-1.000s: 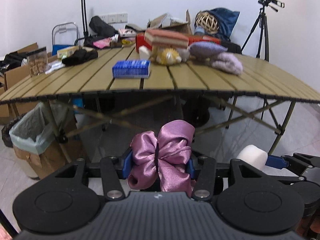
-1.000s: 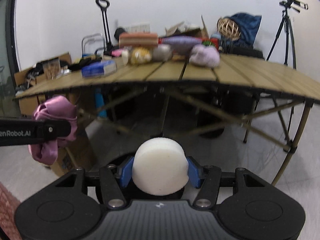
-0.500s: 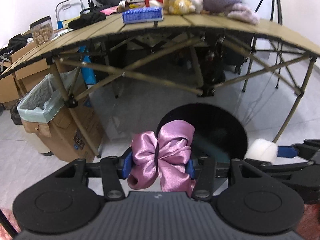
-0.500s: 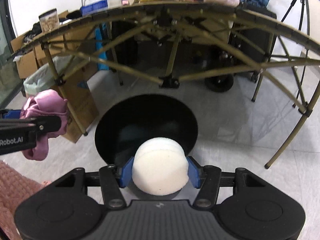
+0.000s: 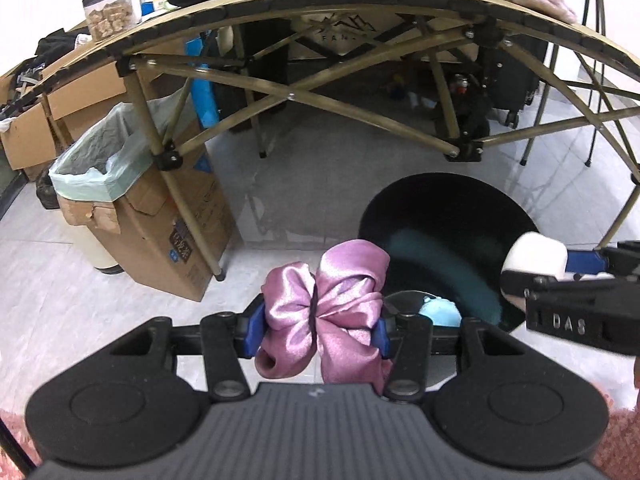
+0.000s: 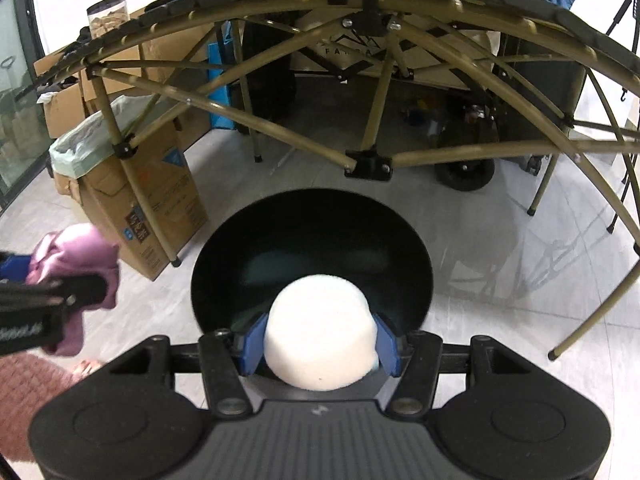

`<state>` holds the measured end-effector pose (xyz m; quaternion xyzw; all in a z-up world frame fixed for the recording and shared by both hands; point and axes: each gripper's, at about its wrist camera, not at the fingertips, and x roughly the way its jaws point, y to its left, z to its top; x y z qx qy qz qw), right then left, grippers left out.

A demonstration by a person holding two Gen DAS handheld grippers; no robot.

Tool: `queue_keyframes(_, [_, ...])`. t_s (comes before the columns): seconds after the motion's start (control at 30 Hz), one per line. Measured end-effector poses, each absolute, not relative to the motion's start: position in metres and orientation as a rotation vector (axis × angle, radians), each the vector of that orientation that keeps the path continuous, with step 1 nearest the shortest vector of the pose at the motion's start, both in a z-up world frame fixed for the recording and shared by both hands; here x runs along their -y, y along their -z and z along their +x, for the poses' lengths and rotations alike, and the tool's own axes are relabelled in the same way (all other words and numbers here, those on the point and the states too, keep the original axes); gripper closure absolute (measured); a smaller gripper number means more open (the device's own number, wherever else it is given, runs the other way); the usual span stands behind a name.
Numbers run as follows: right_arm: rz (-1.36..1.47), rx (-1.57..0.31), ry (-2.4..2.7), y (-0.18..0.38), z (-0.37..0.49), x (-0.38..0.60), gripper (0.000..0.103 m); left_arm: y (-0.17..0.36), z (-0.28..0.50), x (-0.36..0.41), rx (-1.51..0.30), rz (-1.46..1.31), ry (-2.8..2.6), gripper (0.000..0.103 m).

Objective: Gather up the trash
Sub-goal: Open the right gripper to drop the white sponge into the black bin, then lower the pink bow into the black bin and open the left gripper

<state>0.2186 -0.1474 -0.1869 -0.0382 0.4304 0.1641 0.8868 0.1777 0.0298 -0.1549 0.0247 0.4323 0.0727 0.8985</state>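
My left gripper (image 5: 318, 330) is shut on a pink satin bow (image 5: 326, 312), pinched between its blue pads. My right gripper (image 6: 320, 338) is shut on a white foam cylinder (image 6: 320, 330). Both hang over a round black bin (image 6: 312, 248) on the floor, which also shows in the left wrist view as the black bin (image 5: 448, 232). A light blue object (image 5: 438, 310) lies inside the bin. In the left wrist view the right gripper (image 5: 536, 264) comes in from the right with the foam; in the right wrist view the left gripper (image 6: 60, 280) holds the bow (image 6: 76, 256) at the left.
A folding table (image 5: 280, 4) with an olive frame arches overhead, loaded with a blue pack, a jar and soft items. A cardboard box lined with a pale green bag (image 5: 100, 160) stands at the left by a table leg (image 5: 180, 200). Grey tiled floor, a tripod at right.
Both grippers have sunk below the tabletop and tilted down. The black bin has come into view beneath them. Both still hold their loads.
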Motion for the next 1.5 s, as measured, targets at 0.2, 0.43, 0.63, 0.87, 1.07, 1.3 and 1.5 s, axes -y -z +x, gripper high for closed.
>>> queue_keyframes(0.2, [-0.068, -0.892, -0.335, 0.188, 0.245, 0.136, 0.048, 0.158, 0.189, -0.043, -0.906, 0.022, -0.190, 0.052])
queue_keyframes(0.43, [-0.108, -0.862, -0.334, 0.184, 0.263, 0.116, 0.048, 0.155, 0.194, -0.051, -0.899, 0.006, -0.212, 0.052])
queue_keyframes(0.63, [-0.141, -0.873, -0.332, 0.190, 0.269, 0.110, 0.047, 0.152, 0.202, -0.063, -0.890, -0.032, -0.250, 0.052])
queue_keyframes(0.87, [-0.128, -0.911, -0.305, 0.199, 0.275, 0.113, 0.036, 0.150, 0.205, -0.062, -0.878, -0.025, -0.251, 0.052])
queue_keyframes(1.07, [-0.125, -0.889, -0.276, 0.195, 0.277, 0.116, 0.000, 0.151, 0.204, -0.063, -0.883, -0.027, -0.253, 0.052])
queue_keyframes(1.3, [-0.126, -0.907, -0.254, 0.195, 0.277, 0.120, 0.000, 0.152, 0.205, -0.062, -0.887, -0.020, -0.249, 0.052])
queue_keyframes(1.5, [-0.128, -0.912, -0.247, 0.194, 0.276, 0.123, 0.000, 0.154, 0.206, -0.060, -0.891, -0.019, -0.246, 0.052])
